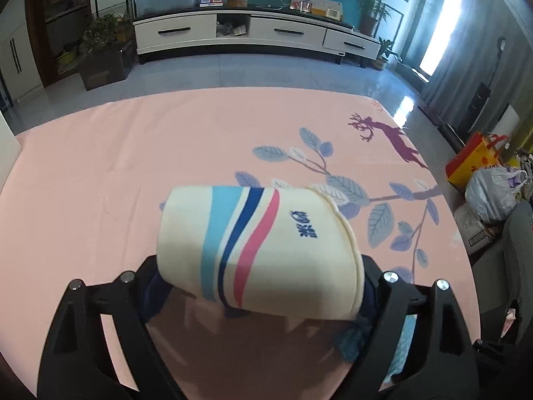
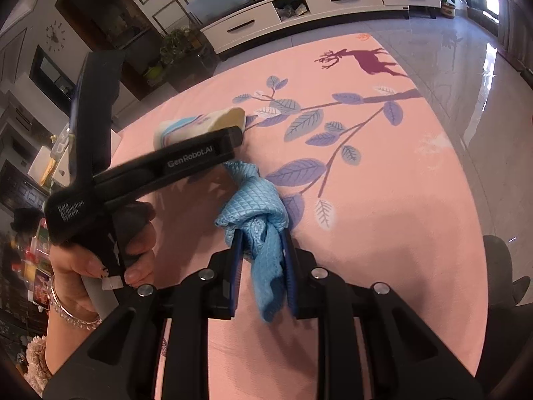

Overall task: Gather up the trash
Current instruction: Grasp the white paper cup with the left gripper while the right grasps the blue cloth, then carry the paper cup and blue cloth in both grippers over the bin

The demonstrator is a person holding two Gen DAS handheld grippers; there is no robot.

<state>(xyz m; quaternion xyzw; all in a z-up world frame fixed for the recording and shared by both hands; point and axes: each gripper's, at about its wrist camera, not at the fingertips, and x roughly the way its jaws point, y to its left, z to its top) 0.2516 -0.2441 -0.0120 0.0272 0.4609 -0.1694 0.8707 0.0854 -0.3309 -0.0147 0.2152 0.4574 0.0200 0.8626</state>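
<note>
My left gripper [image 1: 260,286] is shut on a cream paper cup [image 1: 256,246] with light blue, navy and pink stripes, held on its side above the pink tablecloth [image 1: 133,166]. The cup [image 2: 203,123] and the left gripper [image 2: 233,140] also show in the right wrist view, to the left. My right gripper [image 2: 261,243] is shut on a crumpled light blue cloth [image 2: 256,213], which hangs between its fingers just above the tablecloth [image 2: 383,200].
The tablecloth has a leaf and deer print on its right side. Beyond the far table edge stand a white TV cabinet [image 1: 253,33] and potted plants [image 1: 100,53]. Bags [image 1: 483,173] lie on the floor at the right.
</note>
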